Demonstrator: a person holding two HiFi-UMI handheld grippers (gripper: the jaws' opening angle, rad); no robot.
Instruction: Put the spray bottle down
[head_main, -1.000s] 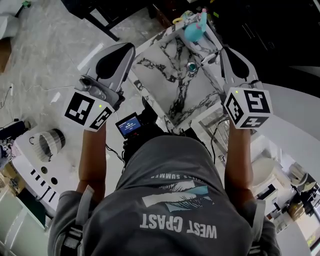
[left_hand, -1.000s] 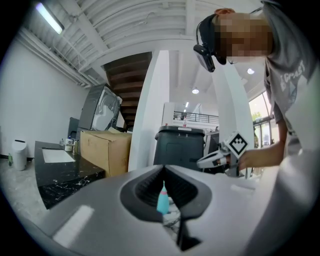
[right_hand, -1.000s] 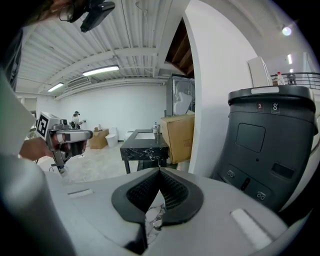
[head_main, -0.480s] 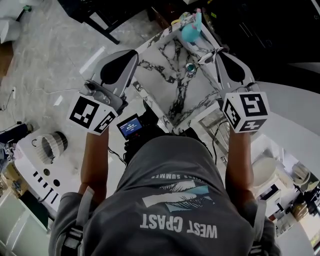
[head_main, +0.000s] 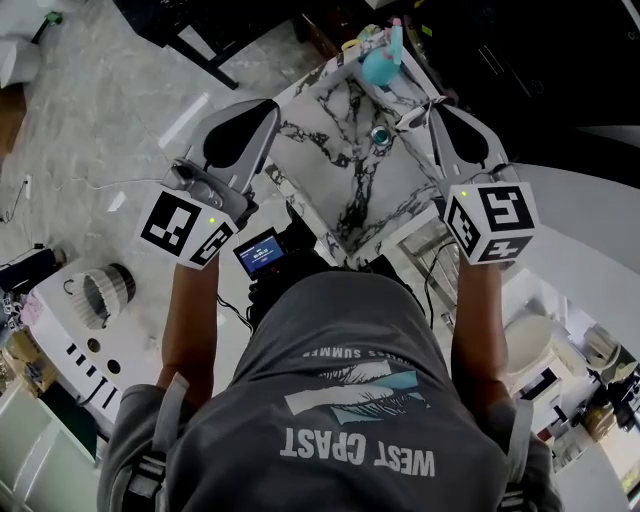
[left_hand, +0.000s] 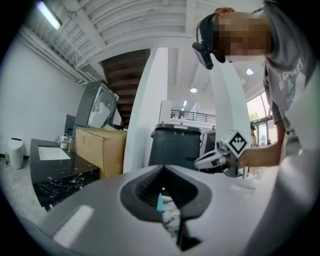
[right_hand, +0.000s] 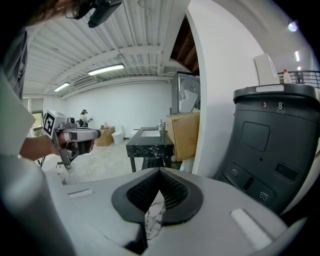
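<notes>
Left gripper: my left gripper (head_main: 268, 108) sits centre left in the head view, by the left edge of the white marble table top with black veins (head_main: 340, 170); its jaws are clenched together on nothing; in its own view only a thin slit shows below the tips, with marble and a sliver of blue beyond
Right gripper: my right gripper (head_main: 433, 110) sits centre right, at the table's right edge; jaws pressed tight together, empty; marble shows through the slit below the tips
Spray bottle: the pale blue plastic spray bottle (head_main: 381, 63) stands on the far corner of the table, upper centre of the frame; it is apart from both grippers, nearer my right one
On the marble: a small round teal-rimmed object (head_main: 381, 133) lies between the two gripper tips, touching neither
Below the table: a small black device with a lit blue screen (head_main: 260, 250) sits at centre, just above my grey printed T-shirt (head_main: 350, 380)
Surroundings: in the left gripper view a brown cardboard box (left_hand: 100, 147) stands centre left, beside a tall dark grey bin-like unit (left_hand: 175, 145); a black marble-topped side table (left_hand: 55, 170) is at lower left
</notes>
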